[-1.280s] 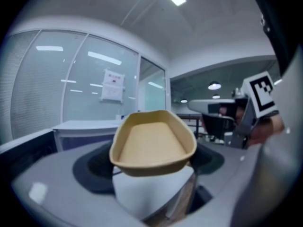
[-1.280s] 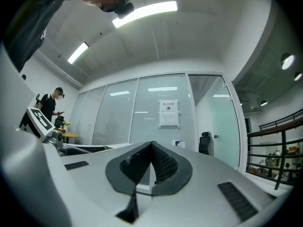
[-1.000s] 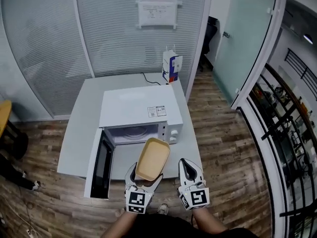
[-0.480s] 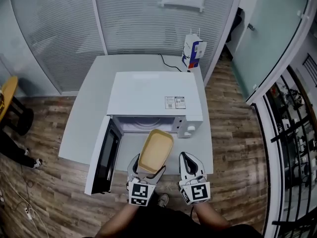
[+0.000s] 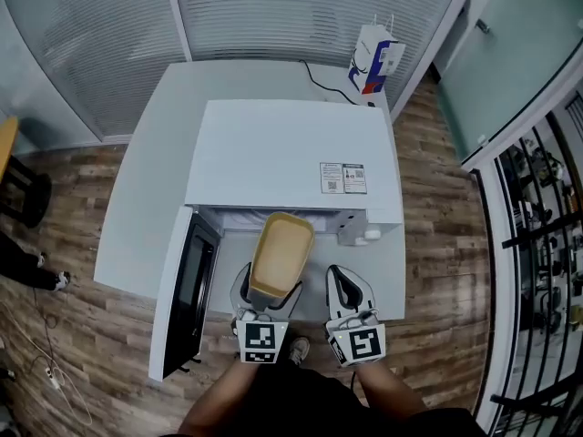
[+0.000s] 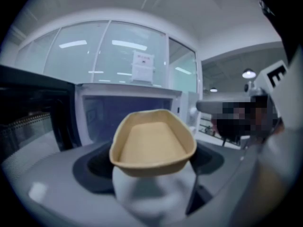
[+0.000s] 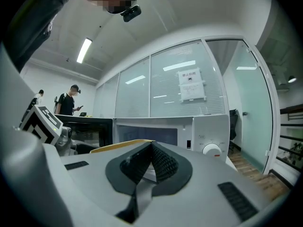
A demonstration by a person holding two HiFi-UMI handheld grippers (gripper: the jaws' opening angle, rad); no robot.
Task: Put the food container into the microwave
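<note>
Food container: where is it?
— Clamped by its near end in the left gripper, held up off the bench. It's tan and looks empty. Its far end is at the open front of the microwave; I can't tell whether it's past the opening.

Microwave door?
— Wide open, hinged out to the left, with the cavity showing.

Right gripper?
— Jaws pressed together on nothing. It's just beside the left one and points toward the panel with the white knob.

Anything else on the bench?
— A white, blue and red carton at the far right corner, behind the microwave, with a black cable near it.
</note>
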